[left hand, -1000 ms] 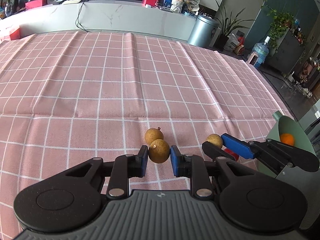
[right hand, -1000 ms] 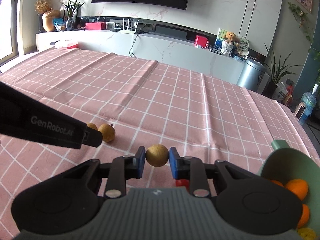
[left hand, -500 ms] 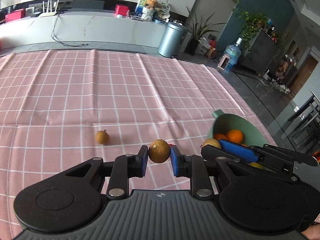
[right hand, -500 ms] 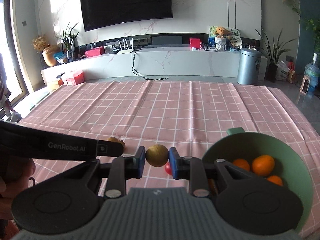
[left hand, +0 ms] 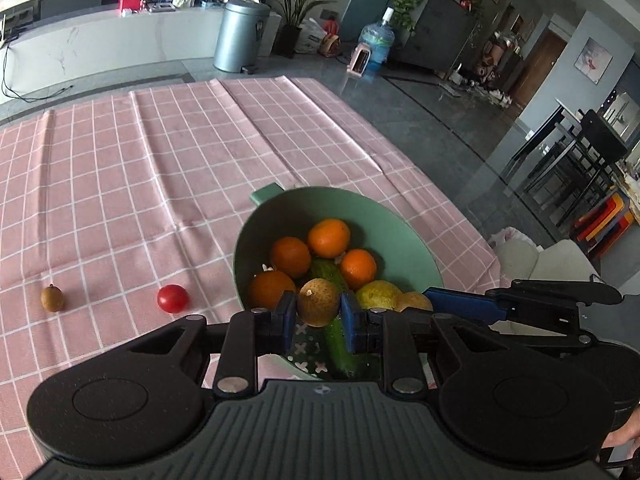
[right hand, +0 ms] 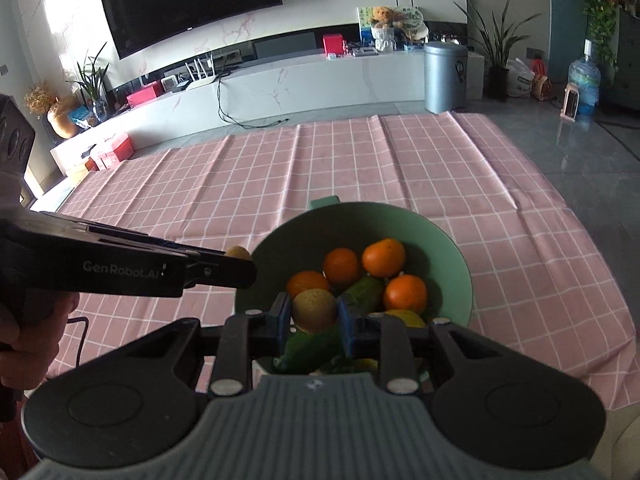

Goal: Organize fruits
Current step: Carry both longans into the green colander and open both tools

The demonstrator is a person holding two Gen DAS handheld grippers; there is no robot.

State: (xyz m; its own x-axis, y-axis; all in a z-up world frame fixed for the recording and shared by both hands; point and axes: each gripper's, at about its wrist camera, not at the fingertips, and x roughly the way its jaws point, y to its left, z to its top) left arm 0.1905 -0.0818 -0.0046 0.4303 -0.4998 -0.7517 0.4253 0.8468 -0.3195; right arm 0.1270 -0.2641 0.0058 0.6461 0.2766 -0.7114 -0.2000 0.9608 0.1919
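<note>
So both tongs are loaded right now. In the left wrist view the left tongs (left hand: 318,310) are clamped tight on a small brown longan (left hand: 319,301), sitting at the bottom centre of the frame, right over the near rim of the green bowl (left hand: 400,224). Same deal in the right wrist view: the right tongs (right hand: 314,312) are squeezed shut on a second longan (right hand: 314,309), also hanging above the near edge of the bowl. In the left view the right tongs poke in from the lower right with their fruit showing just past the blue pad, and in the right view the left tongs come in from the left edge with a bit of their longan peeking out at the tip, right at the bowl's left rim. The bowl has four oranges (left hand: 329,237), a cucumber (left hand: 340,344) and a yellowish fruit (left hand: 378,295) in it. It sits on a worktop covered in a pink checked cloth (left hand: 160,160). Out on the cloth, lower left of the left view, there's a red cherry tomato (left hand: 172,298) near the bowl, and one more loose longan (left hand: 52,298) further left, well apart from it.
</note>
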